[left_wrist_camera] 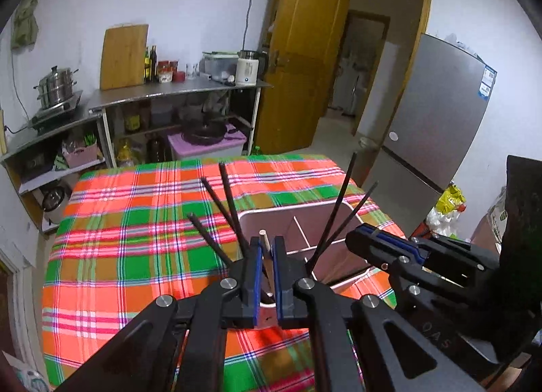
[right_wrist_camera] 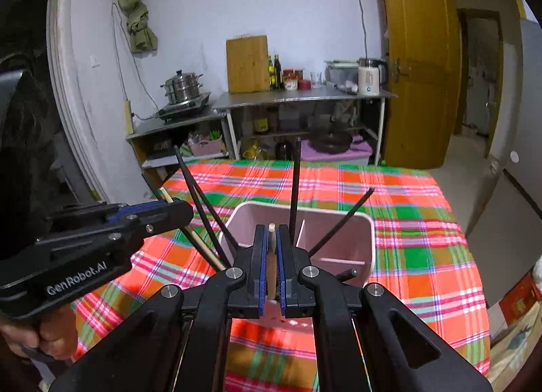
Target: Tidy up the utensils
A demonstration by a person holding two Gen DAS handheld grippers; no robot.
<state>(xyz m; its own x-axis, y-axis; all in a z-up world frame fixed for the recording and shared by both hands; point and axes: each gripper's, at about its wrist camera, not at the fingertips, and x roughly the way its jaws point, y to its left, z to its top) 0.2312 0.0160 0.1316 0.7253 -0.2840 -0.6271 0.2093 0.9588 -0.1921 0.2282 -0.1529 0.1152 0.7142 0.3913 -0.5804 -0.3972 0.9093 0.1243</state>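
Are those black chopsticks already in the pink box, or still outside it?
In. The black chopsticks stand leaning inside the pink box, tips splayed above its rim.

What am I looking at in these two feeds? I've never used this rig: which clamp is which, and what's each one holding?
Each feed comes from a camera riding on a hand-held clamp, looking along its fingers. In the left-wrist view the left gripper is shut on a pale wooden chopstick; the right gripper pinches another pale chopstick. Below them, on a plaid tablecloth, stands a pink divided holder with black chopsticks leaning in it.
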